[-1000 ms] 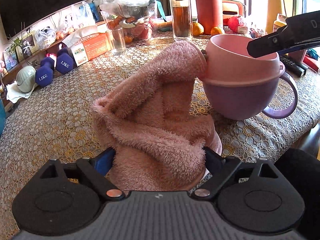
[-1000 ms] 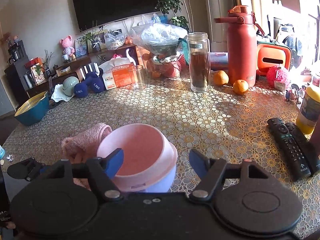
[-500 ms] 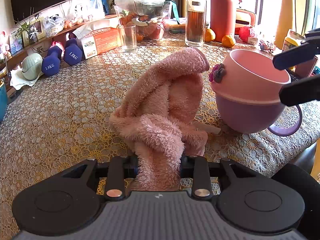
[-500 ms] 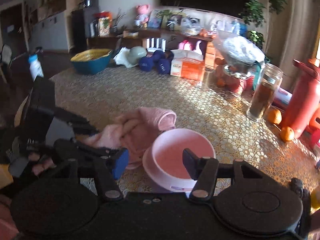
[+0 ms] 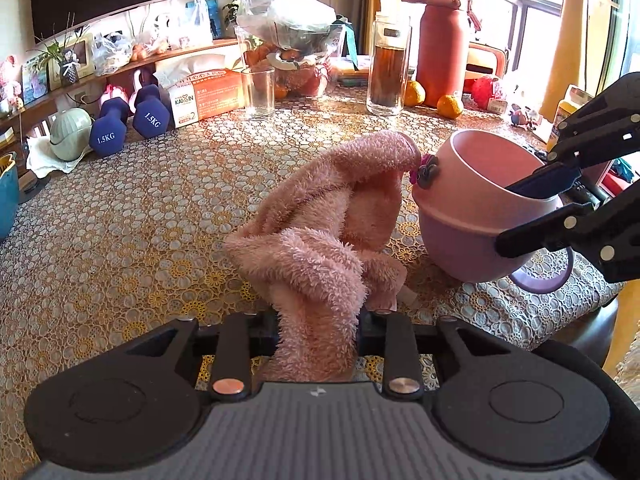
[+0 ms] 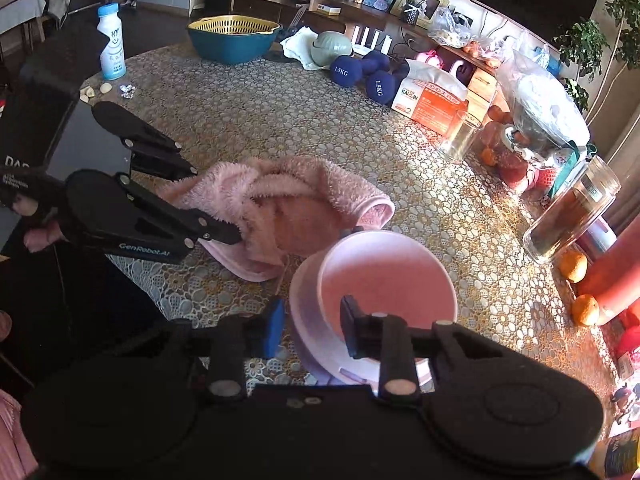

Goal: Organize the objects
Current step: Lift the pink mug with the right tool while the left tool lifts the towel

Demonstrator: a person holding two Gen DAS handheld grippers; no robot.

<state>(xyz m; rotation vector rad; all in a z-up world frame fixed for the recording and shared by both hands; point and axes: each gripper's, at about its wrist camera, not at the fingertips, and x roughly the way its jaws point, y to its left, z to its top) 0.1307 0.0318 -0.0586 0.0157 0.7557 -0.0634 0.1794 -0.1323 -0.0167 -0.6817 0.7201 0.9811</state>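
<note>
A fluffy pink towel [image 5: 320,216] lies bunched on the lace tablecloth, its far fold leaning on a pink-and-lilac cup [image 5: 472,216]. My left gripper [image 5: 316,320] is still closing, and its pads press on the towel's near end. In the right wrist view the towel [image 6: 288,196] lies left of the cup [image 6: 384,272], and the left gripper [image 6: 214,204] pinches its edge. My right gripper [image 6: 310,324] straddles the cup's near wall, one finger inside and one outside. Its jaws are closing on the rim. From the left wrist view the right gripper [image 5: 506,218] reaches in from the right.
At the back stand an empty glass [image 5: 259,92], a jar of brown liquid [image 5: 389,68], a red flask [image 5: 442,40], oranges, a tissue box [image 5: 208,92] and blue dumbbells [image 5: 124,120]. A teal bowl [image 6: 234,38] and milk bottle [image 6: 112,42] sit far left. The table's edge runs just under the cup.
The left jaws went from wide open to pinching the towel's near end. The right gripper rolled, and its jaws narrowed from straddling the whole cup to clasping its near wall.
</note>
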